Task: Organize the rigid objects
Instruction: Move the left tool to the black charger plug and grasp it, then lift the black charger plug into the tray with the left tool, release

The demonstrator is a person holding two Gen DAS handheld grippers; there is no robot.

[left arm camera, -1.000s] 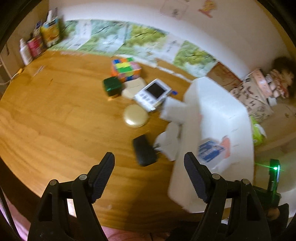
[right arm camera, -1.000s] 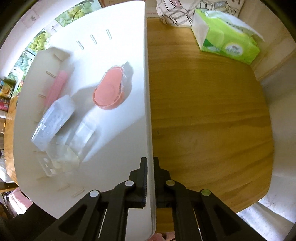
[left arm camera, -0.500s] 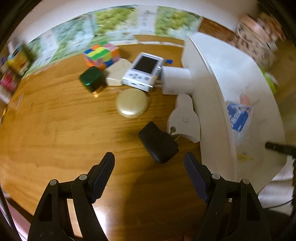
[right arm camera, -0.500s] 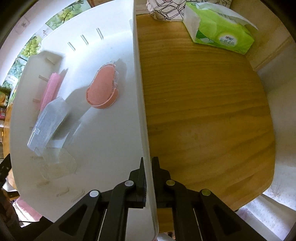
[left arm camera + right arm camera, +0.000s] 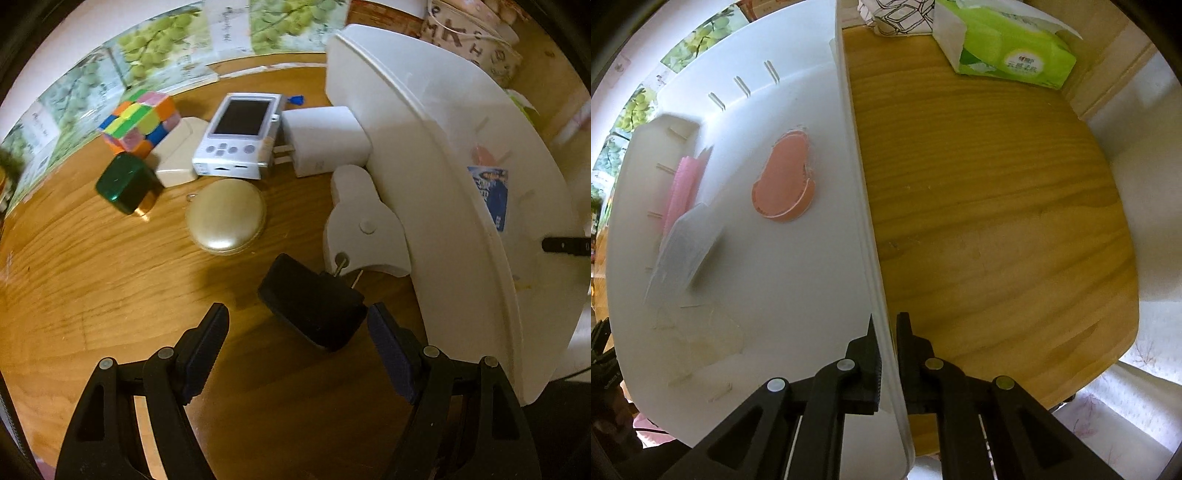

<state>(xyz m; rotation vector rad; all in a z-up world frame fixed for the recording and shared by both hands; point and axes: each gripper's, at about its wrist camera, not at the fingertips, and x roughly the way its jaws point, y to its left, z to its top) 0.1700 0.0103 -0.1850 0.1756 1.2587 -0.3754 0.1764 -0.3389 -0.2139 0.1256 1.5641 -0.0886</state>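
My left gripper stands open just above a black plug adapter that lies on the wooden table, its prongs toward a white mouse-shaped piece; the pads do not touch it. Beyond lie a gold round case, a green cube, a colourful puzzle cube, a beige block, a white handheld console and a white charger. My right gripper is shut on the rim of the white bin, which holds a pink case, a clear box and a pink strip.
The white bin stands right of the objects. A green tissue pack and a patterned bag sit at the far table edge. Grape-print paper lines the wall. Bare wood spreads right of the bin.
My left gripper came down and rolled toward the black adapter, which now lies between its fingertips. The right gripper kept its hold on the bin rim, and the bin's contents shifted slightly.
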